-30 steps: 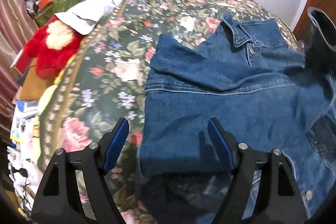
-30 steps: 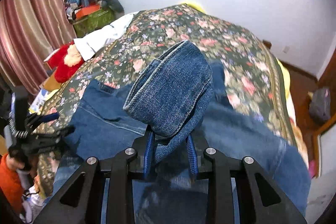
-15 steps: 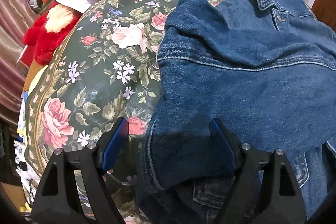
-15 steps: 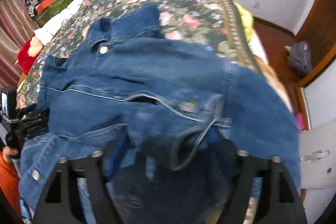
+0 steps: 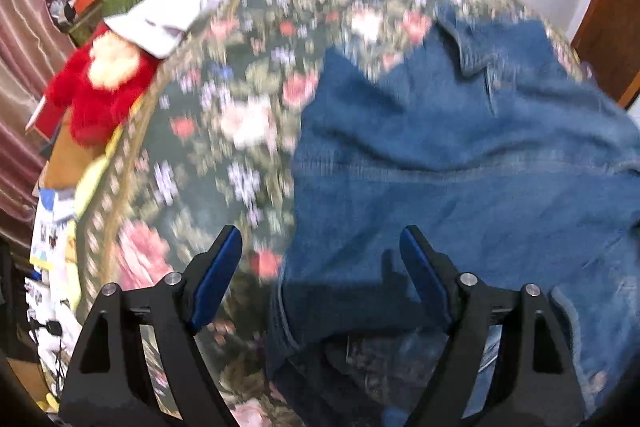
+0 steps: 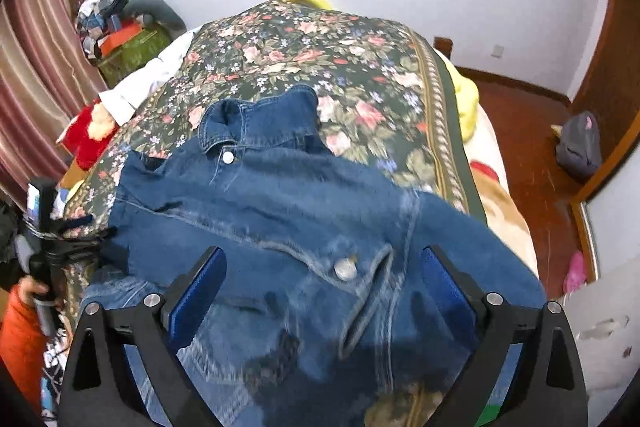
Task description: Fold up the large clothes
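Floral bedspread [image 6: 352, 67] carries the denim jacket [image 6: 288, 211] spread collar-up — with both the left gripper [image 5: 320, 259] and right gripper [image 6: 322, 279] spread wide and holding nothing, the next fold probably wants matched hem grips, clear of the red plush toy [image 5: 96, 95] at the bed's edge.

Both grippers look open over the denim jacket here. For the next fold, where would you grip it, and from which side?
Judging from its pose, grip the denim jacket at its near hem corners, coming from the near edge of the floral bedspread. The collar points away, so the hem lies closest to the open left gripper and right gripper, ready to lift toward the collar.
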